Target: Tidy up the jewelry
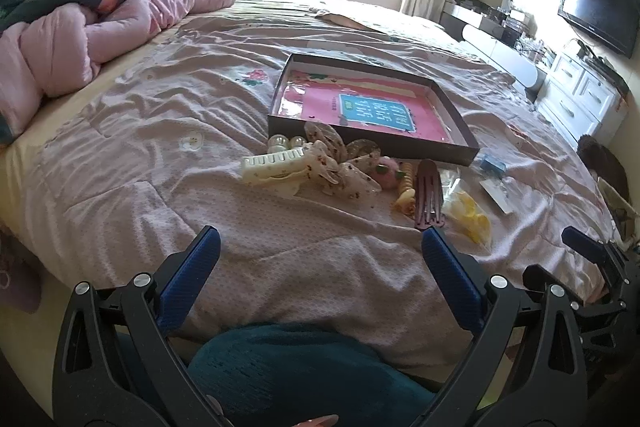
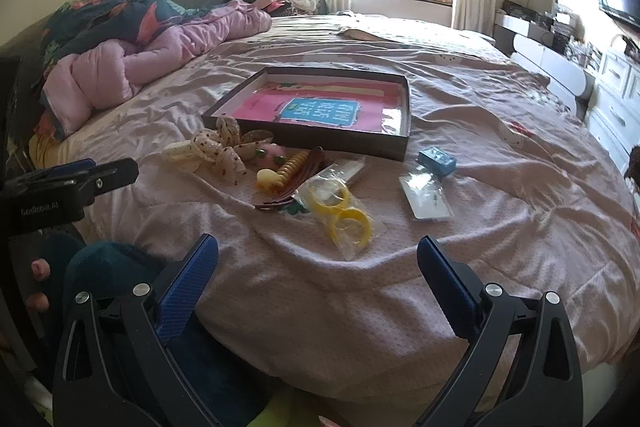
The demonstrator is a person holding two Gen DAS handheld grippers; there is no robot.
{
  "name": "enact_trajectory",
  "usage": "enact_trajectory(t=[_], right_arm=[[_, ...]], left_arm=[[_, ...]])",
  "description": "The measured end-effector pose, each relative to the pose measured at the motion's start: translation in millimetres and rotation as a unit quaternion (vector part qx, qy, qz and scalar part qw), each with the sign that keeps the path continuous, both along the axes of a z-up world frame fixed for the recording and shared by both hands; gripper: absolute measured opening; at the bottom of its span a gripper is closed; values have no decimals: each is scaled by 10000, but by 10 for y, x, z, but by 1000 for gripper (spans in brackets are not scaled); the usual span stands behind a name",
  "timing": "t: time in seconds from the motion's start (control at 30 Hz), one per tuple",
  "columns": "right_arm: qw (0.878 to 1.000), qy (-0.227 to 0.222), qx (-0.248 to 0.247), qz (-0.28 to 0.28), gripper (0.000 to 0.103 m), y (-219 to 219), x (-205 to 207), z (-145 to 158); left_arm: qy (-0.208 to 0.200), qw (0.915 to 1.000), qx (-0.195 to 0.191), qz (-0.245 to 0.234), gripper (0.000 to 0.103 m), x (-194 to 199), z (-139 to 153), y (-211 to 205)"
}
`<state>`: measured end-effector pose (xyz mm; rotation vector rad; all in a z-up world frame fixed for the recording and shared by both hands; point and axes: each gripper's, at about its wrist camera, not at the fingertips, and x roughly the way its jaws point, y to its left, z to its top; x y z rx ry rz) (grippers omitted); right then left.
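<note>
Left gripper [image 1: 320, 243] hovers low over the near edge of the bed, blue-padded fingers [image 1: 188, 279] spread wide, holding nothing. Right gripper [image 2: 318, 251] likewise: jaws apart, nothing between them.

Pink quilted bedspread [image 1: 160, 155] carries everything. Shallow dark cardboard box with a pink printed bottom [image 1: 460, 119] lies open mid-bed, nothing loose inside it.

Accessories sit in a cluster just in front of the box's near wall:
- cream plastic claw clip [image 1: 272, 167], leftmost
- sheer dotted fabric bow [image 1: 332, 163], touching the clip
- dark maroon snap clip [image 1: 429, 195]
- yellow plastic rings in a clear bag [image 2: 344, 211] (nearest the right gripper)
- small blue box [image 2: 437, 159], apart to the right, beside a flat clear packet [image 2: 424, 195].
</note>
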<state>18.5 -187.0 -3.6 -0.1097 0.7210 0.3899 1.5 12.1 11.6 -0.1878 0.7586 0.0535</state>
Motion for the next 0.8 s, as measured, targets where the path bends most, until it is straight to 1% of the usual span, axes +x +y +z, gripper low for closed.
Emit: enact_trajectory(t=[0.23,0.43,0.5,0.6,0.7,0.8], right_arm=[[9998,147,-69,140,97,62,152,-73],[9995,256,-125,158,97,69,326,-142],[9994,281,-137,152,97,63,379,-166],[9992,349,-150,146,96,48,472,-209],[9990,391,-171,115,96,31,556,-250],[9987,448,-222,112,96,31,650,-310]], left_arm=[[113,9998,4,154,92,83,-75,154],[370,9991,29,213,92,252,-180,272],[415,9989,-5,213,92,308,-212,312],[434,9987,70,257,92,396,-228,365],[448,9989,70,130,92,497,-231,369],[371,9992,-68,-131,92,587,-199,323]])
